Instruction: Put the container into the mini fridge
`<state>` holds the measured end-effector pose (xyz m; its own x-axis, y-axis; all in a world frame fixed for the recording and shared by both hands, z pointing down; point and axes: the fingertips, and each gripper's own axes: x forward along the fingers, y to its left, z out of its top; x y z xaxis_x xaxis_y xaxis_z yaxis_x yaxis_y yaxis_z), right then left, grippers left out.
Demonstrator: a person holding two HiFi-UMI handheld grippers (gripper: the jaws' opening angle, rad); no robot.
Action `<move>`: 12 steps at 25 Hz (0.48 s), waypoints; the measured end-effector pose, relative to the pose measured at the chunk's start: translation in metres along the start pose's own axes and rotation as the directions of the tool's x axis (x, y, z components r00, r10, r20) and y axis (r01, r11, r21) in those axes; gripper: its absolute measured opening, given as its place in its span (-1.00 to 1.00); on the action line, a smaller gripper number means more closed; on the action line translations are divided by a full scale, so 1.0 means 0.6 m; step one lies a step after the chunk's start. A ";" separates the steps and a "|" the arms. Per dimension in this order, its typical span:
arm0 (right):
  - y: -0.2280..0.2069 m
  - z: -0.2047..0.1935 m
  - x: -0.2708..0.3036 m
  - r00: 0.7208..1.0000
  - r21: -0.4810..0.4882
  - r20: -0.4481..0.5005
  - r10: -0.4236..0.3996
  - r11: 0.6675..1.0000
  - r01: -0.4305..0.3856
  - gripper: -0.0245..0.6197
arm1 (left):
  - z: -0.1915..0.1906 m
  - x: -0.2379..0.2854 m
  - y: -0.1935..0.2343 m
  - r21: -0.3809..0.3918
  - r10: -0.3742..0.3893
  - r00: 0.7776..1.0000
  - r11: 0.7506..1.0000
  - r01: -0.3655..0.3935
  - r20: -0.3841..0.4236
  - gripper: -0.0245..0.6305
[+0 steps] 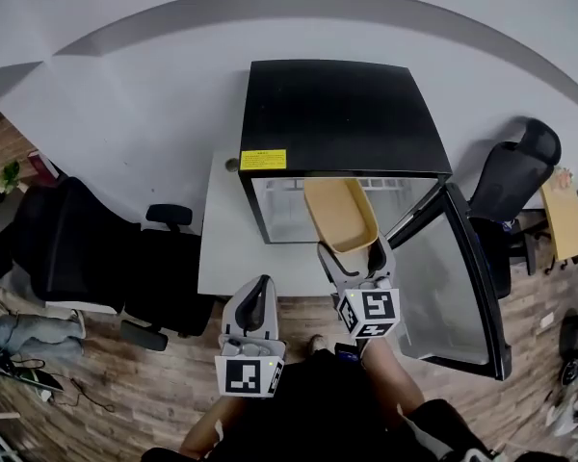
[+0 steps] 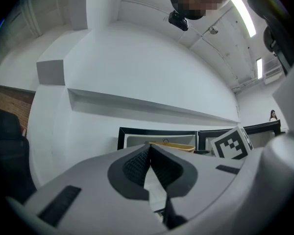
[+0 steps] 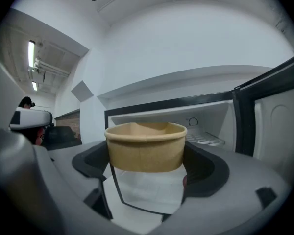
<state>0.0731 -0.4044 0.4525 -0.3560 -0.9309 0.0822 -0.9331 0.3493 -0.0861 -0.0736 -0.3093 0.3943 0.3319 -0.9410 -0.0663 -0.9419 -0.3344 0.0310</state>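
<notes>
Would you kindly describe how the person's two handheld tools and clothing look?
The left tool and right tool have light grey bodies, black ribbed pads, and a white cube with black square markers each. The person wears black clothing.

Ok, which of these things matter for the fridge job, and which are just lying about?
Job: container, held by the right gripper; mini fridge, its door open.
Lying about: left gripper, shut and empty; office chair; plant.
</notes>
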 end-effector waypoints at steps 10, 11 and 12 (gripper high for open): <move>-0.012 -0.015 0.130 0.991 -0.008 -0.019 -0.135 0.991 0.134 0.55 | -0.012 0.070 0.088 -0.024 -0.088 0.996 0.996 0.088 0.000 -0.90; -0.015 -0.016 0.140 0.989 -0.009 -0.020 -0.144 0.990 0.143 0.55 | -0.014 0.075 0.092 -0.030 -0.094 0.996 0.995 0.094 -0.003 -0.90; -0.018 -0.016 0.149 0.988 -0.009 -0.020 -0.152 0.988 0.152 0.55 | -0.014 0.079 0.096 -0.034 -0.100 0.995 0.994 0.100 -0.004 -0.90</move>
<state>0.0507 -0.4905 0.4702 -0.2108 -0.9709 0.1138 -0.9768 0.2047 -0.0633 -0.1116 -0.3738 0.4015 0.4248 -0.9030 -0.0652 -0.9017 -0.4284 0.0579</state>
